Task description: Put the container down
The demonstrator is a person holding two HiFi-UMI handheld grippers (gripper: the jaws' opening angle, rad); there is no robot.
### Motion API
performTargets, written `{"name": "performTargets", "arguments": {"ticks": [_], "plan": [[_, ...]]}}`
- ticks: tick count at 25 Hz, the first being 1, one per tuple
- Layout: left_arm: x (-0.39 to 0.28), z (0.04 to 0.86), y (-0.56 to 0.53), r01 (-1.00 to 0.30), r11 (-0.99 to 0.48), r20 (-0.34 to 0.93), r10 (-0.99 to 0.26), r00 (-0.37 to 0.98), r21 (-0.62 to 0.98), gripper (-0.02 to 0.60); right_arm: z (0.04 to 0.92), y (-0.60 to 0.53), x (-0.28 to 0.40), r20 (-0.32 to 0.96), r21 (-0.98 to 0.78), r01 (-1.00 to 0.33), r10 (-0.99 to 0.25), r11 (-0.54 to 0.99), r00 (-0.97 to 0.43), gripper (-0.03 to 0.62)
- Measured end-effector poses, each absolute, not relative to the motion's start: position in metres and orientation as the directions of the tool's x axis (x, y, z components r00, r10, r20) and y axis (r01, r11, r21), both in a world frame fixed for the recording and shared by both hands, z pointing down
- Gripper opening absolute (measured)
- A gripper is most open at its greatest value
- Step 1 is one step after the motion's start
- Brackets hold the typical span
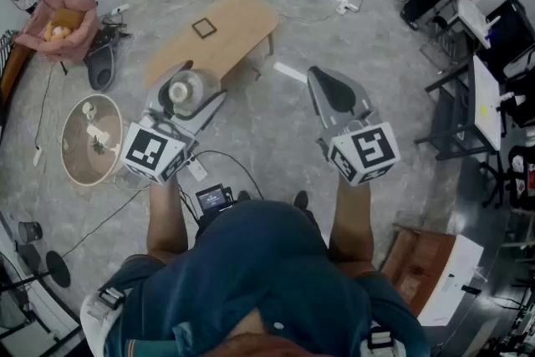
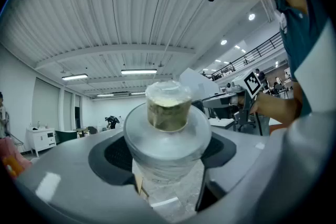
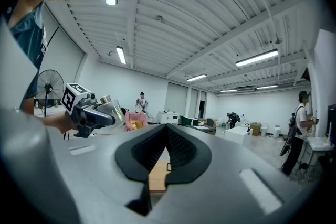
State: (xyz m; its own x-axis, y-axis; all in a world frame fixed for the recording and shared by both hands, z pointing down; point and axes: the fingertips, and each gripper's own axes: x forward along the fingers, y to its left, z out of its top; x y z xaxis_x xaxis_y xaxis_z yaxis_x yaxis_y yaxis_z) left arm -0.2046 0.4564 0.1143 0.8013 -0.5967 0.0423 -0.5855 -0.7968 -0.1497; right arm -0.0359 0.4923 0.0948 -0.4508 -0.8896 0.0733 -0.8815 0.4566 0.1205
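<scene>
A clear lidded container (image 1: pixel 180 92) with pale contents sits between the jaws of my left gripper (image 1: pixel 196 84), held up in the air over the floor, short of the near end of a light wooden table (image 1: pixel 234 33). In the left gripper view the container (image 2: pixel 168 113) fills the gap between the black pads (image 2: pixel 113 157), which press its sides. My right gripper (image 1: pixel 322 79) hovers to the right at about the same height, its jaws together with nothing in them. In the right gripper view the pads (image 3: pixel 181 149) meet and the table (image 3: pixel 156 176) shows below them.
A black square marker (image 1: pixel 204 28) lies on the table. On the floor to the left are a round low table (image 1: pixel 79 159) and a pink seat (image 1: pixel 52 36) holding orange things. Desks (image 1: pixel 489 96) and a seated person stand at right, a wooden box (image 1: pixel 422 259) at lower right. Cables cross the floor.
</scene>
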Motion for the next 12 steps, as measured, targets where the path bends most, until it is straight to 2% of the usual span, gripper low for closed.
{"name": "performTargets", "arguments": {"ticks": [12], "plan": [[-0.226, 0.112, 0.445, -0.588, -0.797, 0.008, -0.595, 0.804, -0.138, 0.337, 0.083, 0.483, -0.059, 0.059, 0.134, -0.872, -0.882, 0.470, -0.467, 0.008]]}}
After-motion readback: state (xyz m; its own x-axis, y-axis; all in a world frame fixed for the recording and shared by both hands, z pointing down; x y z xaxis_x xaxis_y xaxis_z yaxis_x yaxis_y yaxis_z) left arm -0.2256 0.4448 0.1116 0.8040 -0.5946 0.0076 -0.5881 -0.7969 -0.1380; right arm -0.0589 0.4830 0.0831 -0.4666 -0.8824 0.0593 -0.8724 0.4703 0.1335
